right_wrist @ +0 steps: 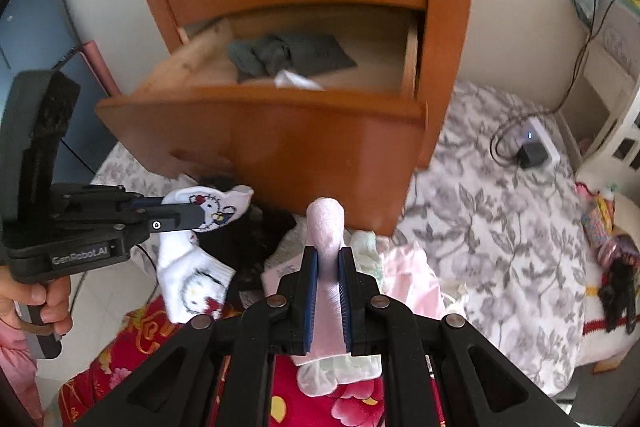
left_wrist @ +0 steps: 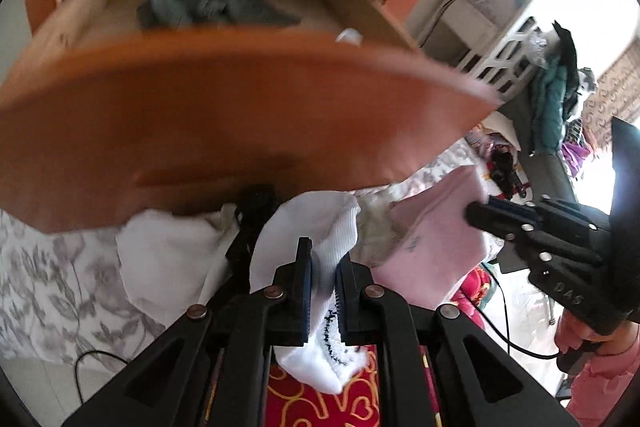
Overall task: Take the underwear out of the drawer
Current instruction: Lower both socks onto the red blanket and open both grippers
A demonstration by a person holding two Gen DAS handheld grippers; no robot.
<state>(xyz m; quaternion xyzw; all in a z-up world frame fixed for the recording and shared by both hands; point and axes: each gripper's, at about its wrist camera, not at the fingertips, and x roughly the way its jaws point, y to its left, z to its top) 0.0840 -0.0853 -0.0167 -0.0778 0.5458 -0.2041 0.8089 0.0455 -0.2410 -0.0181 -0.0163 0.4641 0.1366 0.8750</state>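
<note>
In the left wrist view, the left tongs (left_wrist: 323, 291) are pressed together on a white sock (left_wrist: 316, 267) with a dark stitched line on it, and the sock hangs out both above and below the pads. Off to the right, the right tongs (left_wrist: 480, 215) pinch the edge of a pink cloth (left_wrist: 432, 243), which looks like the underwear, though its full shape is hard to see. Both pieces are already outside the open drawer (left_wrist: 240, 99), low down in front of its orange front board. Up inside the drawer, near the back, a grey bundle of cloth (left_wrist: 212, 7) lies spread from left to right. It is blurry, so I cannot say if it is underwear or something else. In the right wrist view, the right tongs (right_wrist: 328, 287) are clamped on the pink cloth (right_wrist: 326, 227), which stands up like a little roll between the pads. The left tongs (right_wrist: 192, 213) come in from the left side and hold the white cartoon-cat sock (right_wrist: 216, 207). The drawer (right_wrist: 260, 131) is straight ahead and higher than both tongs. The grey bundle (right_wrist: 288, 57) lies in the middle of it, long way across, with a bit of white paper or cloth (right_wrist: 296, 79) just in front of it. The right tongs look closer to it, but both are full, so I think something must be put down first.
</note>
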